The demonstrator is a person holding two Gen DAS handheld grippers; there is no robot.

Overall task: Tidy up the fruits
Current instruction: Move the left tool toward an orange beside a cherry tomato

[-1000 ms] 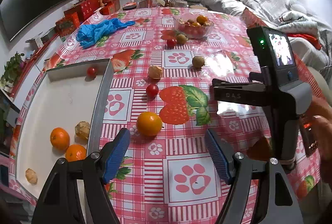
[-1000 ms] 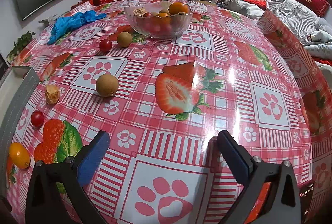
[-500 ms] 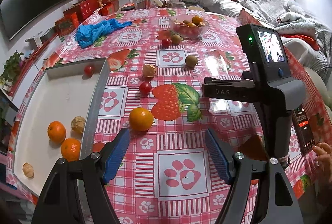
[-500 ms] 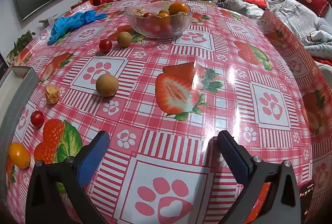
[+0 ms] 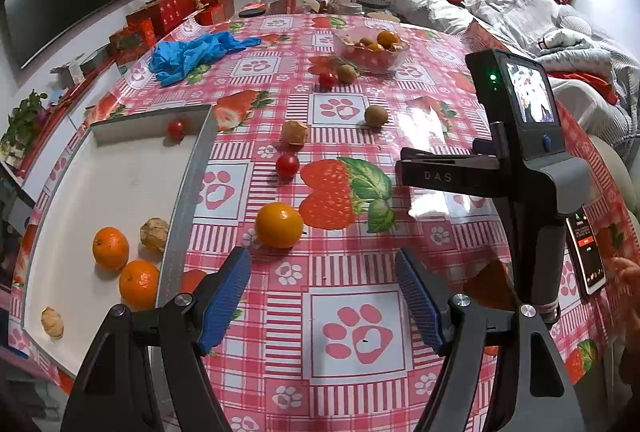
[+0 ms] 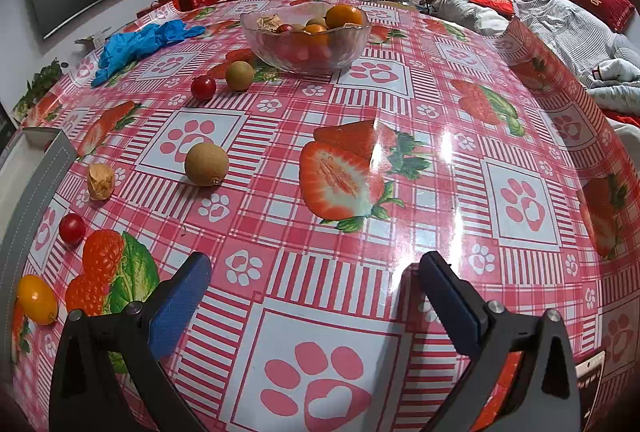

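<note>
My left gripper [image 5: 322,296] is open and empty, low over the tablecloth. An orange [image 5: 279,225] lies just beyond its left fingertip. Left of it the white tray [image 5: 192,183] holds two oranges [image 5: 111,248], a husked physalis [image 5: 154,234] and a cherry tomato [image 5: 175,127]. A cherry tomato [image 5: 287,165], a physalis [image 5: 294,132] and a kiwi [image 5: 376,115] lie loose farther out. My right gripper [image 6: 316,292] is open over bare cloth, its body [image 5: 520,159] standing right of the left one. A kiwi [image 6: 207,163] lies ahead of it, the glass fruit bowl [image 6: 306,35] behind.
Blue gloves [image 5: 192,49] lie at the far left of the table, with red boxes [image 5: 168,11] behind them. Another tomato [image 6: 203,87] and kiwi [image 6: 239,75] sit by the bowl. A phone [image 5: 586,252] lies at the right edge beside a hand [image 5: 628,272]. A sofa stands beyond.
The left wrist view shifted slightly early on, and the hand by the phone moved a little. Both grippers stay open and the fruit has not moved.
</note>
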